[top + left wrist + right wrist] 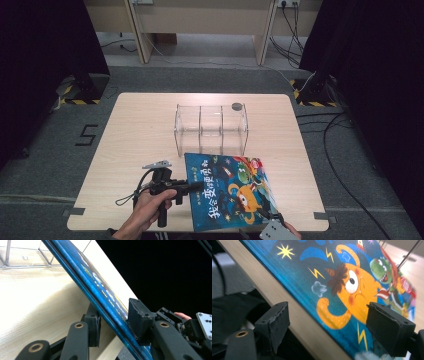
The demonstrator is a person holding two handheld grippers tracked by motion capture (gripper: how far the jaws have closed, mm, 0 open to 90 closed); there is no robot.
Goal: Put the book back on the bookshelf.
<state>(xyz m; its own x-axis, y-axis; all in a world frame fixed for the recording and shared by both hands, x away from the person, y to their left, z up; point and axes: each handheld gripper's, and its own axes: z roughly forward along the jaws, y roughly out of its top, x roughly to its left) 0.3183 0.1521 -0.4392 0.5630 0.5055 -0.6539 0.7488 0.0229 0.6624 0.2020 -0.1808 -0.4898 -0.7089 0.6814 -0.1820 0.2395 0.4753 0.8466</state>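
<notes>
A blue picture book point(235, 190) with an orange cartoon creature lies at the table's front right. My left gripper point(197, 186), held in a hand, is shut on the book's left edge. In the left gripper view the book point(85, 270) runs between the two pads point(138, 317), one under it and one on its cover. My right gripper point(270, 220) is at the book's near right corner. In the right gripper view its jaws point(329, 322) stand wide open: one pad point(272, 325) hangs off the table's front edge and the other is above the book's cover point(332, 270).
A clear acrylic organiser point(210, 127) with three compartments stands mid-table behind the book. A small dark round object point(236, 106) sits at its back right corner. The light wooden table point(140, 140) shows bare wood to the left. Black curtains flank both sides.
</notes>
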